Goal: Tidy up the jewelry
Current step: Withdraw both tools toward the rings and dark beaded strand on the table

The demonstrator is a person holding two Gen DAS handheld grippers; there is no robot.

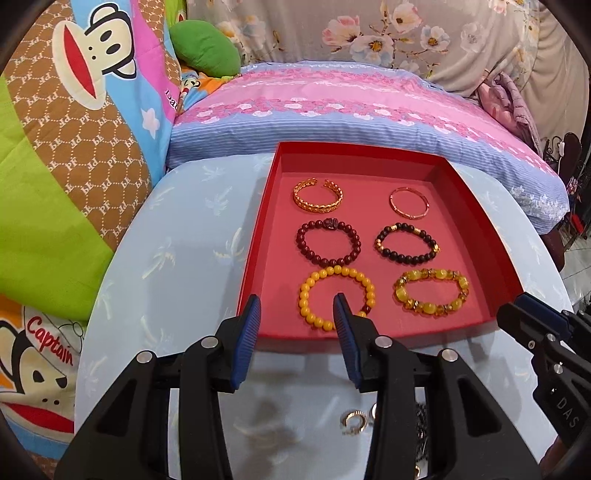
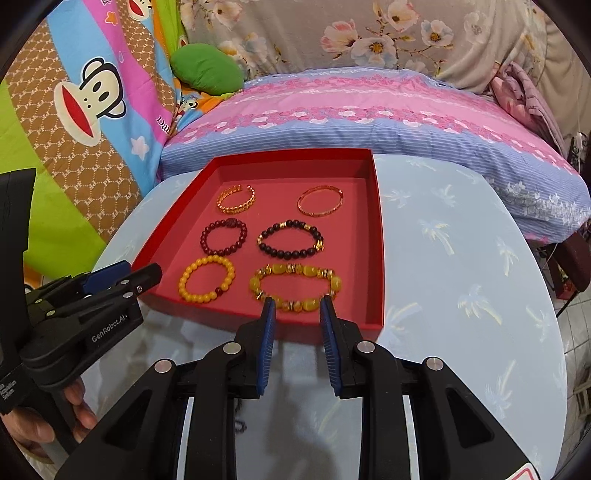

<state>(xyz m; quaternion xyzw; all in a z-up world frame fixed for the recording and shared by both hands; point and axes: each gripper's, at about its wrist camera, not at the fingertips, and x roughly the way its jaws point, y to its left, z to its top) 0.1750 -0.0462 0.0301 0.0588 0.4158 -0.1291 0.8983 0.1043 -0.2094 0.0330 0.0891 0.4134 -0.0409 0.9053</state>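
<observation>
Tray: a red tray (image 1: pixel 476 221) stands on the round table with pale blue palm-print cloth (image 1: pixel 177 258), its far edge near the pink and blue striped pillow (image 1: pixel 332 103).
Back row: a gold open cuff (image 1: pixel 317 194) on the left, a thin gold bangle (image 1: pixel 409 202) on the right, well apart.
Middle row: a dark red bead bracelet (image 1: pixel 328 242) on the left, a black bead bracelet with gold charms (image 1: pixel 406 248) on the right.
Front row: a yellow bead bracelet (image 1: pixel 314 295) on the left (it has one dark red bead at the near side), a bracelet of bigger amber-yellow stones (image 1: pixel 431 291) on the right.
Left gripper (image 1: pixel 297 306): its blue pads are spread wide with nothing between them; the tips stand over the near left edge of the tray, one pad in front of the yellow bead bracelet.
Right gripper (image 2: pixel 297 308): also spread and holding nothing; the tips stand at the near rim of the tray, on both sides of the amber-yellow stones' near arc. If they touch it, I cannot tell.
Loose pieces: a small gold ring (image 1: pixel 355 421) and a dark chain (image 1: pixel 421 428) lie on the cloth under the left gripper, outside the tray.
Hand: fingers (image 2: pixel 79 402) hold the left tool's handle, seen from the right camera.
Around: monkey-print bedding (image 1: pixel 85 122), a green cushion (image 1: pixel 207 48), and flowered grey fabric (image 1: pixel 369 33) behind.
</observation>
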